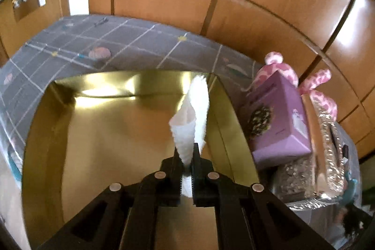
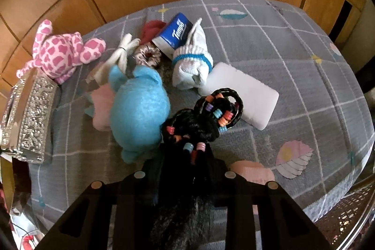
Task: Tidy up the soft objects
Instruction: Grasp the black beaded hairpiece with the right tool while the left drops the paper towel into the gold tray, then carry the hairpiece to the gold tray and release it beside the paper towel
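White tissue (image 1: 189,118) is pinched by one end in your left gripper (image 1: 186,156), jaws closed on it, above the gold box (image 1: 58,132). Thin grip: may slip out early. Right gripper (image 2: 185,156) jaws clamp the beaded black braid (image 2: 211,116); loops could snag the blue plush (image 2: 138,109).

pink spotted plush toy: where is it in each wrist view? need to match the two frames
Left wrist: the pink spotted plush toy is at right of centre, behind the purple box, partly hidden.
Right wrist: upper left, lying on the grey checked cloth, just above the glittery silver box.
Shared landmark: the glittery silver box sits right next to the toy in both views.
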Demonstrator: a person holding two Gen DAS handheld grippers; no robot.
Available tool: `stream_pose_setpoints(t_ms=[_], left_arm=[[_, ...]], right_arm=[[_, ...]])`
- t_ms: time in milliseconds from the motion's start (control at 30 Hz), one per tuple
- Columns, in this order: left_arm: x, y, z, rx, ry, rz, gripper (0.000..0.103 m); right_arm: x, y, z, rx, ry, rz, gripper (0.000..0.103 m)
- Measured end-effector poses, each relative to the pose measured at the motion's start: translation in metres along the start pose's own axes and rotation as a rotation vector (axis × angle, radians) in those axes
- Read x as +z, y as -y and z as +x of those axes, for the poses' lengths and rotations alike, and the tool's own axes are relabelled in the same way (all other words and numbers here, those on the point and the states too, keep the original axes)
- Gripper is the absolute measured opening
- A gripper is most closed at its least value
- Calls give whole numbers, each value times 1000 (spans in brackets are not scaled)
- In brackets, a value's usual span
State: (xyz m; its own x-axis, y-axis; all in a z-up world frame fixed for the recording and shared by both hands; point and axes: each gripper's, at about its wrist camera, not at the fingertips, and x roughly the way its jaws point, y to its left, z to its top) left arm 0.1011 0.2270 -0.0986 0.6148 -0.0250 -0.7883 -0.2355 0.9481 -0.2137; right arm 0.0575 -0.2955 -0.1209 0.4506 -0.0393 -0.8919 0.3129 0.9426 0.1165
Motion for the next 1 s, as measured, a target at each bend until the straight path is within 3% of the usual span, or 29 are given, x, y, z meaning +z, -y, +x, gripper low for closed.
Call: stream_pose_setpoints(t_ms=[33, 67, 100, 333, 500, 1000], left_arm=[[-1, 0, 7, 0, -16, -4, 36], [0, 1, 10, 3, -21, -9, 57], [1, 4, 12, -11, -28, -6, 68], [0, 27, -26, 13, 111, 82, 73], [-21, 48, -63, 12, 193, 185, 77], [-68, 48, -75, -33, 128, 173, 84]], right_arm=[[0, -2, -5, 6, 12, -3, 28], [0, -2, -7, 13, 21, -7, 28], [0, -4, -10, 18, 30, -12, 28], [3, -13, -26, 16, 80, -11, 28], [8, -29, -41, 64, 133, -48, 28], [52, -108, -33, 100, 158, -177, 28]])
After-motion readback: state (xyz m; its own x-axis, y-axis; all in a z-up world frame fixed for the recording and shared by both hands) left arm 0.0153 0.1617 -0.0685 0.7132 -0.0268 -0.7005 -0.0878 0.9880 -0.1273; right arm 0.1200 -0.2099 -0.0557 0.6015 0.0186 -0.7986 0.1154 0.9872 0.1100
